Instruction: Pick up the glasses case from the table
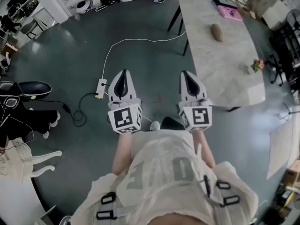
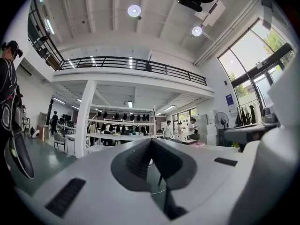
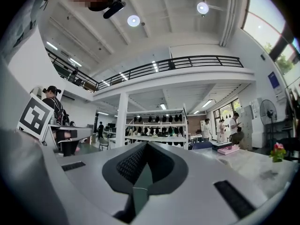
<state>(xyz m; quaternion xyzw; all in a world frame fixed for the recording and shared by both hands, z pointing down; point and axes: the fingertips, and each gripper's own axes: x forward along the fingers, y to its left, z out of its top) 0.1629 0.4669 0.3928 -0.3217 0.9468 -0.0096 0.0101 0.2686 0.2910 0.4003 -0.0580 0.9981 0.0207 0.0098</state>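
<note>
The left tool (image 1: 123, 73) and right tool (image 1: 185, 74) are closed and empty.

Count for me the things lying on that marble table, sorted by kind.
glasses case: 1
pink box: 1
dark box: 1
small flowering plant: 1
Total: 4 that can be made out
</note>
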